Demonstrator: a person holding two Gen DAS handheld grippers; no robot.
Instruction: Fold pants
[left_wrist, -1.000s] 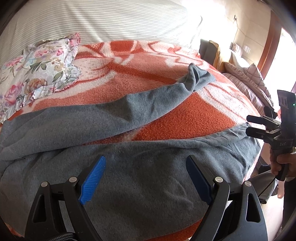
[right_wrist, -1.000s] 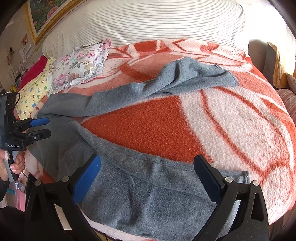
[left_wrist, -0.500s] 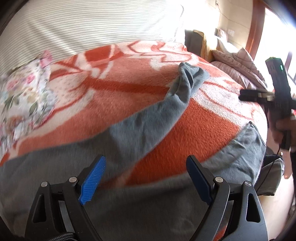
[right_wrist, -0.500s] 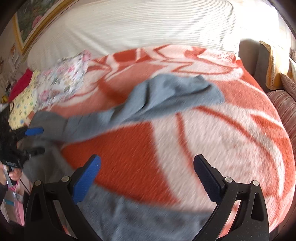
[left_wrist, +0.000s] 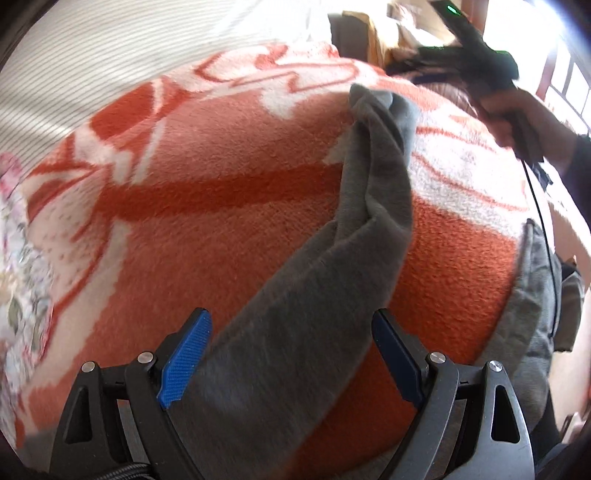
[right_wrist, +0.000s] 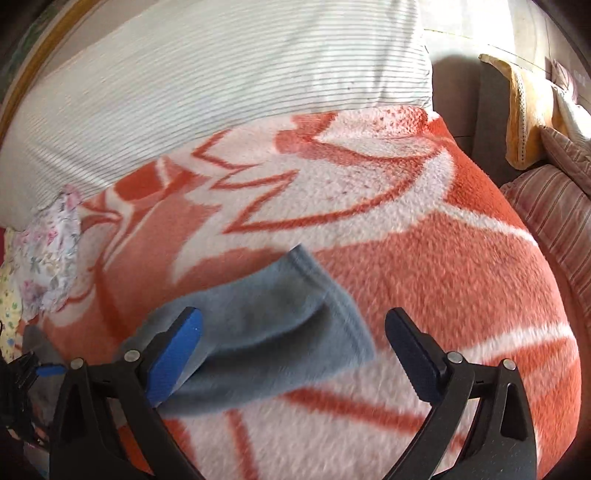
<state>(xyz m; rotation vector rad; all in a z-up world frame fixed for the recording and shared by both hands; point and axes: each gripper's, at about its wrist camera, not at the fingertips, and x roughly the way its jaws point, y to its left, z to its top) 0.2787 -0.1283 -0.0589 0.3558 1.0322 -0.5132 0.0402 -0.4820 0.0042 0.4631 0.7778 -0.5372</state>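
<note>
Grey fleece pants lie on an orange and white blanket (left_wrist: 221, 221). One leg (left_wrist: 369, 206) runs up the bed, twisted, to its cuff (right_wrist: 266, 306). Another part of the pants (left_wrist: 532, 295) hangs over the bed's right edge. My left gripper (left_wrist: 290, 321) hovers open over the lower stretch of that leg, its pads apart from the cloth. My right gripper (right_wrist: 293, 317) hangs over the cuff; its jaws are wide and closing, and the pads do not press the cloth. A hand (left_wrist: 524, 114) holds the right gripper at the far right.
White striped bedding (right_wrist: 240, 74) lies beyond the blanket. Floral pillows (right_wrist: 48, 258) sit at the left. Striped cushions (right_wrist: 554, 206) and a yellow cloth (right_wrist: 521, 110) stand beside the bed on the right. A cable (left_wrist: 543, 229) trails from the hand.
Both grippers have swept across the bed, away from the near part of the pants. The left one now stands over the far leg, the right one over its cuff. Both views are blurred.
</note>
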